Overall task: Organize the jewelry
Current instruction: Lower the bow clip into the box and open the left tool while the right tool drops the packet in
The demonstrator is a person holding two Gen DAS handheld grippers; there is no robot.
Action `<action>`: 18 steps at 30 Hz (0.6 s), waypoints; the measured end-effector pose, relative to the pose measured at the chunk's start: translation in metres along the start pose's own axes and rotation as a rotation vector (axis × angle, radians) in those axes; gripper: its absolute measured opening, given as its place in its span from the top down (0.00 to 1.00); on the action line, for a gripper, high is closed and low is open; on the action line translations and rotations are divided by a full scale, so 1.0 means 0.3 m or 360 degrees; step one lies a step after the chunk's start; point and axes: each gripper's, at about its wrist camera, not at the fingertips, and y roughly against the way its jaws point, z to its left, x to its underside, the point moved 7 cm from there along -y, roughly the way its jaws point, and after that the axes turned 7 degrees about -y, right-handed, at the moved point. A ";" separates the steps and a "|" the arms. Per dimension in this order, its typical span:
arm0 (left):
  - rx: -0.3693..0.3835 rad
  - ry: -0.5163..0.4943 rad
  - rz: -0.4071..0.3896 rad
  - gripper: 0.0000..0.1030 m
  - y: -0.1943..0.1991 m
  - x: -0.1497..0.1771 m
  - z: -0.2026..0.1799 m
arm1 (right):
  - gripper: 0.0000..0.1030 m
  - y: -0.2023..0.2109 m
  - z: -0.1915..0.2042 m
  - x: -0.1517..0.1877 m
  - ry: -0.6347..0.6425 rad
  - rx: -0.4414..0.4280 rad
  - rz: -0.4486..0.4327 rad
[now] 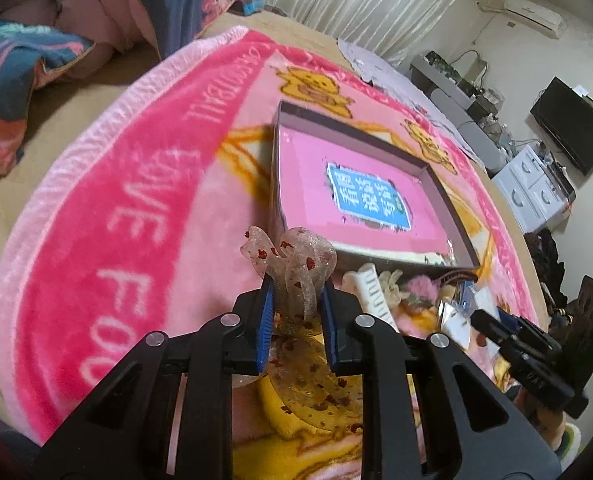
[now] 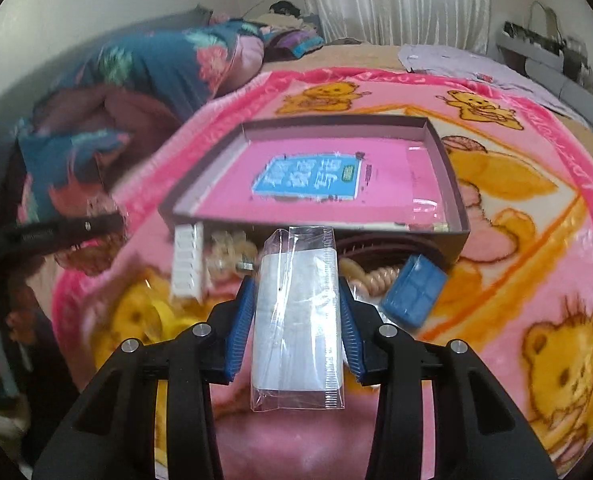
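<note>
- The left tool [image 1: 297,312] is pinching a glittery, see-through hair bow [image 1: 292,264] between its blue pads; the bow's loops are rising above the fingertips and its tails are hanging down between the fingers.
- The bow is being held over the pink bear-print blanket [image 1: 108,208], just short of the near wall of the box [image 1: 432,184].
- The right tool [image 2: 296,300] is squeezing a clear plastic packet [image 2: 298,320] with a white card inside; the packet's long axis is running along the fingers, one short end pointing toward the box [image 2: 452,184] and the other sticking out back toward the camera.
- The box is lying open and shallow on the blanket [image 2: 536,240], its long side running across the right wrist view; a pink sheet with a blue label [image 2: 308,180] is lying flat on its floor.
- A row of small items is lying against the box's near wall: a white hair clip [image 2: 186,264] standing roughly on end, a coiled peach hair tie [image 2: 380,278] and a blue block [image 2: 414,290] tilted on one corner.
- In the left wrist view the white clip [image 1: 372,292] is lying just right of the bow, and the right tool [image 1: 492,326] is showing at the edge beyond it.
- In the right wrist view the left tool [image 2: 96,224] is appearing blurred at the far left.
- A rumpled floral quilt [image 2: 136,68] is lying on the bed beyond the blanket.
</note>
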 end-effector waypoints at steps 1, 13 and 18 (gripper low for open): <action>-0.0007 -0.0011 -0.0013 0.87 0.005 -0.016 -0.005 | 0.63 0.007 -0.008 -0.020 -0.0015 -0.0007 -0.0017; -0.0008 -0.0114 -0.0129 0.87 -0.028 -0.216 -0.120 | 0.62 0.041 -0.127 -0.195 -0.0151 0.0000 -0.0187; -0.0009 -0.0141 -0.0116 0.87 -0.100 -0.260 -0.169 | 0.62 0.030 -0.191 -0.242 -0.0195 0.0029 -0.0212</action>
